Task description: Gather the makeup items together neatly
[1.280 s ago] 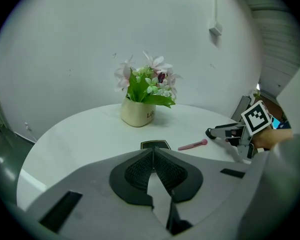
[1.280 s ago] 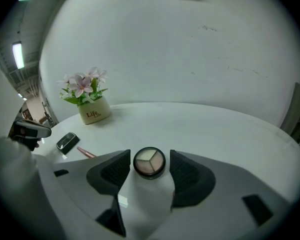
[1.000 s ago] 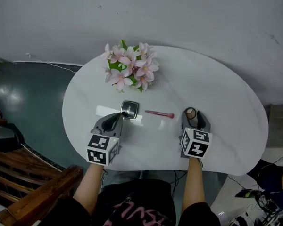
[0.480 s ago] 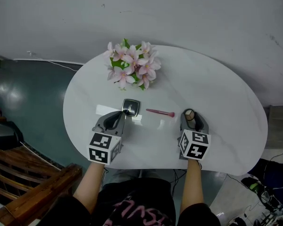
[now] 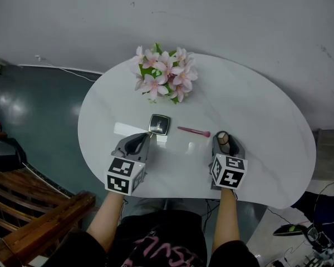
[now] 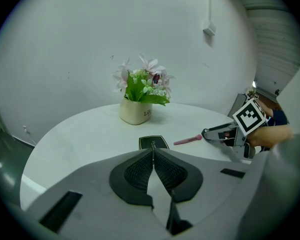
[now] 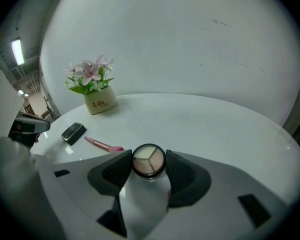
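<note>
The palette [image 7: 148, 160] is a small round pan with a dark rim and three pale powder wedges under what looks like a clear lid. It is likely light and stiff, but the pressed powder would crack if knocked or squeezed hard. It sits low between the jaws of the right gripper [image 5: 223, 142], which have just been closing. The ribbed black pads [image 7: 115, 170] now press on opposite sides of its rim, a wide but seemingly secure grip. The rim is the right place to hold it, since the smooth curved edge could slip out of a lighter pinch. The left gripper [image 6: 153, 153] is closed tip to tip on nothing and hovers just short of the compact [image 5: 158, 124]. The compact is a flat black rounded square with a glossy lid, hard and slippery, and best taken across two opposite edges. The brush [image 5: 193, 131] is a thin pink stick with a soft head. It lies flat between the compact and the palette, is very light and apt to roll, and is best pinched mid-handle. All three lie near the front of the glossy white table [image 5: 250, 110]. That smooth top would let them slide easily. The flowers [image 5: 166, 74] in their cream pot [image 6: 135, 111] stand further back.
</note>
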Demonstrator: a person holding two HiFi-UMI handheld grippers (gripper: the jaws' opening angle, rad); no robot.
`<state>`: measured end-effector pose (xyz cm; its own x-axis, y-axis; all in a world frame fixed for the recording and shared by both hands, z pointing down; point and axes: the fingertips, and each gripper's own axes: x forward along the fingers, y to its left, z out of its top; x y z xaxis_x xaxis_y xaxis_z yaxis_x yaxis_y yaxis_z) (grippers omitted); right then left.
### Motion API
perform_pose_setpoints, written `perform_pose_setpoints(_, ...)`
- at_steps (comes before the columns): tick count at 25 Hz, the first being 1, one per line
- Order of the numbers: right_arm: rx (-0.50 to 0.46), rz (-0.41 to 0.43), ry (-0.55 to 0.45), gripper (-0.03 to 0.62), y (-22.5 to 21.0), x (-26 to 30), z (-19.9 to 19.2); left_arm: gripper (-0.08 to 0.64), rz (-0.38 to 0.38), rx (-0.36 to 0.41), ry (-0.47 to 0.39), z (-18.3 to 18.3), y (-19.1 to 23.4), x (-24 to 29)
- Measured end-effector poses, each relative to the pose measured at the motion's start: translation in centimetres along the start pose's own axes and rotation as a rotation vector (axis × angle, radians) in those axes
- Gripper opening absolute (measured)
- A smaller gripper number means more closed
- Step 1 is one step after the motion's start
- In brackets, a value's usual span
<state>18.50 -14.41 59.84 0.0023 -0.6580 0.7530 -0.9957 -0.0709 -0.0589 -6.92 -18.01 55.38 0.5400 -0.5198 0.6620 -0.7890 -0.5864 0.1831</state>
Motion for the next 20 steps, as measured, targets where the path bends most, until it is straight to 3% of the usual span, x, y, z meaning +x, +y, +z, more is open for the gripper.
perform_pose_setpoints(9,0.005,-0.001,-0.022,0.276,0.4,-0.3,0.3,0.018,-0.016,-0.013,-0.008,-0.1,0.3,-0.1)
perform_pose_setpoints(17,-0.011,-0.024,-0.106,0.276,0.3,-2.4,1.7,0.018,-0.026,-0.002,-0.011,-0.1,-0.5,-0.1)
perform_pose_setpoints(20,-0.020,-0.027,-0.146,0.220,0.4,-3.2,2.1,0.018,-0.030,-0.004,-0.015,-0.2,-1.0,-0.1)
